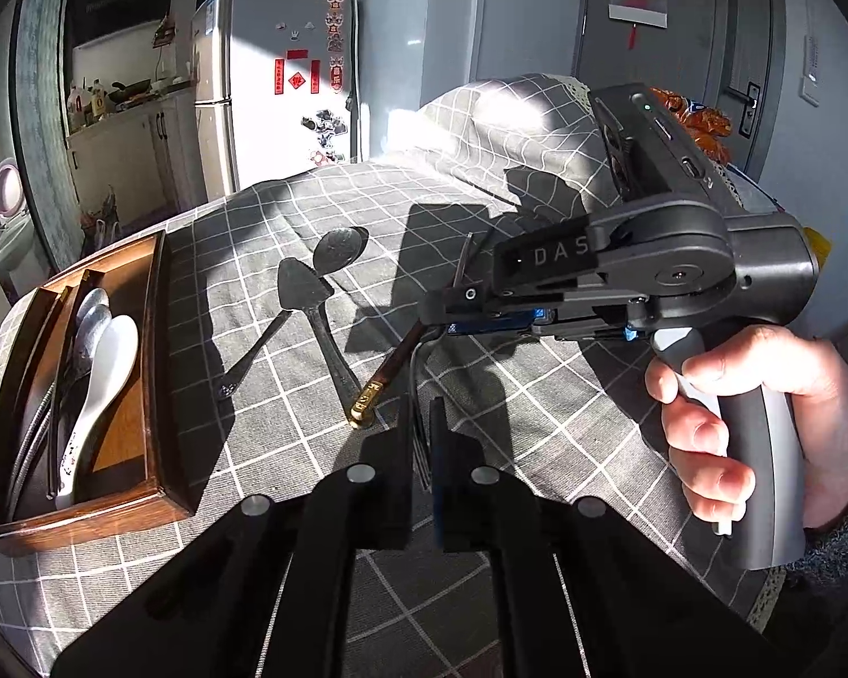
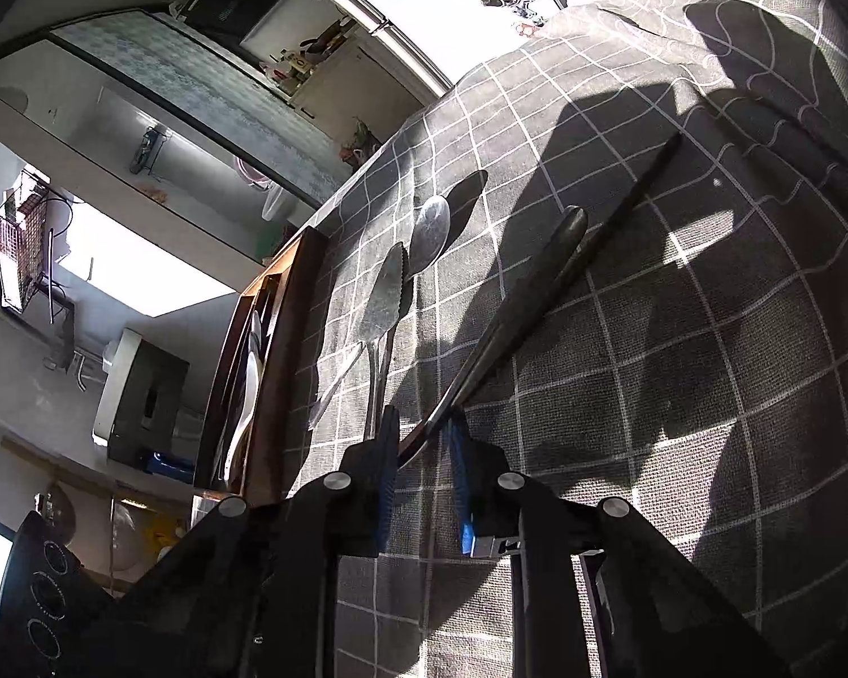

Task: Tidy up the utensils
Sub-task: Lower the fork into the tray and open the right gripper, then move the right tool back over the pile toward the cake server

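Note:
A wooden organizer tray [image 1: 158, 373] at the left holds a white spoon [image 1: 104, 373], metal spoons and dark chopsticks. On the checked cloth lie a metal spoon [image 1: 339, 251] and a cake server [image 1: 302, 285]. My left gripper [image 1: 421, 440] is shut on a fork [image 1: 418, 395], tines toward the camera. My right gripper [image 1: 452, 311] crosses the left wrist view, held by a hand, shut on a dark chopstick with a gold end [image 1: 379, 384]. In the right wrist view my right gripper [image 2: 424, 435] grips the fork handle [image 2: 514, 311] and the chopstick [image 2: 622, 209] together; the tray [image 2: 277, 350] is at the left.
The grey checked tablecloth [image 1: 537, 452] covers the round table and rises over a bump at the back. A fridge [image 1: 277, 85] and kitchen counter stand beyond the table's far edge. The table edge falls off left of the tray.

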